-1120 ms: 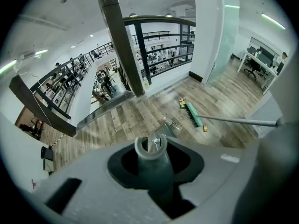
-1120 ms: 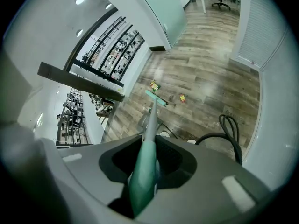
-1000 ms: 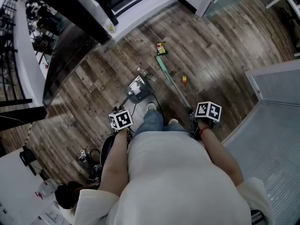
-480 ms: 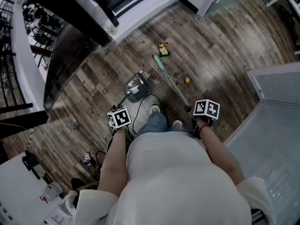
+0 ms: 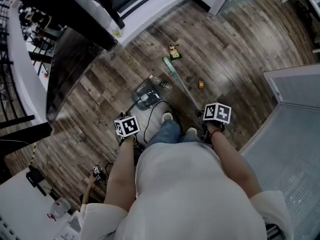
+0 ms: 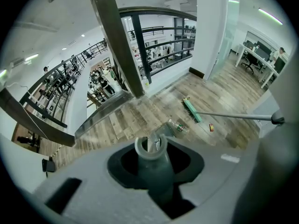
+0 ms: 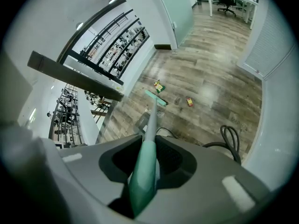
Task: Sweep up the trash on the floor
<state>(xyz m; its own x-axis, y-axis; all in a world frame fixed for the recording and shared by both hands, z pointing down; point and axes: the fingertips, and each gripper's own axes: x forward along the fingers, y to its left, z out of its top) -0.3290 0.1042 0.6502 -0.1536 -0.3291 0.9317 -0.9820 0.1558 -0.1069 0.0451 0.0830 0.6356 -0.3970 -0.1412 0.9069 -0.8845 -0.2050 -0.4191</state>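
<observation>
Broom (image 5: pixel 182 86) handle clamped in right gripper (image 7: pixel 144 164), green head on floor (image 5: pixel 235 44) near yellow wrapper (image 5: pixel 173 51); left gripper (image 6: pixel 153 164) closed on dustpan (image 5: pixel 146 95) handle. Trash (image 5: pixel 201 84) looks light, likely to skitter; stiff pole, held near its top, should steer fine.

a person (image 5: pixel 175 184) is standing on a wood floor (image 5: pixel 240 39), the left gripper (image 5: pixel 126 128) holding a dustpan (image 5: pixel 146 95) and the right gripper (image 5: pixel 214 116) holding a broom (image 5: pixel 172 69); a yellow packet (image 5: pixel 173 51), a bottle (image 5: pixel 159 81) and a small red item (image 5: pixel 201 84) are lying near the brush head.
</observation>
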